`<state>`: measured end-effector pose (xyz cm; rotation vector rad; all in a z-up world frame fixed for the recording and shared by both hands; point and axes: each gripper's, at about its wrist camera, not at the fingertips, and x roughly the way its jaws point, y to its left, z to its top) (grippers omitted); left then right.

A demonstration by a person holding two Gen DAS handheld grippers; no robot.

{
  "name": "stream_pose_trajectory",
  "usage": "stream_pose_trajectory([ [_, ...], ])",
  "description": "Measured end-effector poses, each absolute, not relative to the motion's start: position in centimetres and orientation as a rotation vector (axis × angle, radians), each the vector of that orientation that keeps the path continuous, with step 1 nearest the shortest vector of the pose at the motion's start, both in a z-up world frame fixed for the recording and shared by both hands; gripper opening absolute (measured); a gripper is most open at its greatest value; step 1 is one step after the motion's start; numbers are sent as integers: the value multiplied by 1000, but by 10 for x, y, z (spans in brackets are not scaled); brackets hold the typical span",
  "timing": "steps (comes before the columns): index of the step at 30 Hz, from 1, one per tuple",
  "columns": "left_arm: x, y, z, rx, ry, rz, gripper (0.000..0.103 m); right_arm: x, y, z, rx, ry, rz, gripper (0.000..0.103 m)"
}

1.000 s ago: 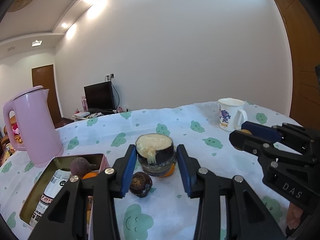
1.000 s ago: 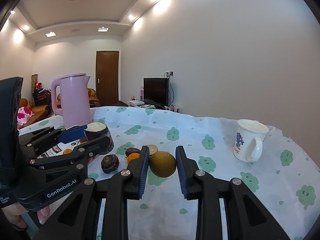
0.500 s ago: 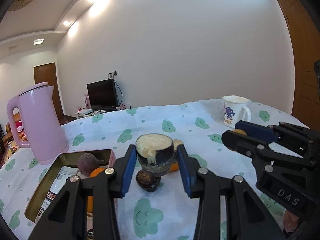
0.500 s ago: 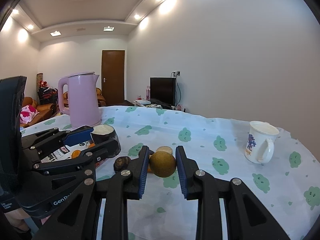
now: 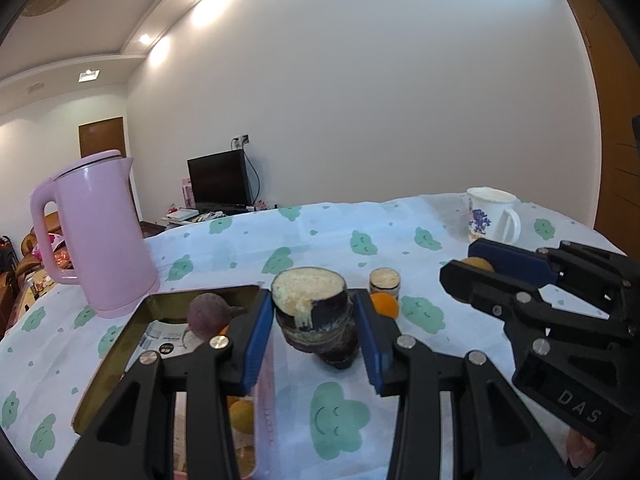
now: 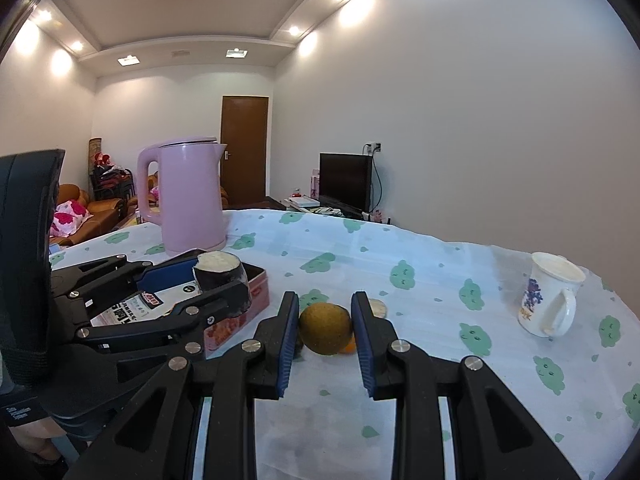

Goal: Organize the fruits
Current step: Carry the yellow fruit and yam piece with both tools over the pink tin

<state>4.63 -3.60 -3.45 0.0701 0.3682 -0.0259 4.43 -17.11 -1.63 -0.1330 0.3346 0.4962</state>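
Seen only from the left wrist: inside of the tin box [image 5: 120, 344], with a purple round fruit [image 5: 208, 316], a printed packet and a yellow fruit low down by the near wall. Left hand-held gripper [image 5: 312, 332] clamped on a dark-skinned cut chunk [image 5: 312, 308], pale cut face up, held above the bench [image 5: 280, 400] just right of the box wall; a dark fruit half hidden beneath it. Beyond: small orange [image 5: 384, 306], short cut piece [image 5: 384, 280], pink kettle [image 5: 96, 236] to the left, mug [image 5: 490, 216] far right.

Seen only from the right wrist: red outer side of the box [image 6: 236, 320]. Right hand-held gripper [image 6: 325, 332] closed fully on a brownish-yellow round fruit [image 6: 325, 330], squarely between both blue pads, clear of the cloth. Mug [image 6: 548, 294] well apart to the right.
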Motion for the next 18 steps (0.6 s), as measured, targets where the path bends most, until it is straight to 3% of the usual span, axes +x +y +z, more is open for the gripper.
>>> stream_pose_trajectory([
  [18,46,2,-38,47,395,51,43,46,-136,-14,-154,344,558,29],
])
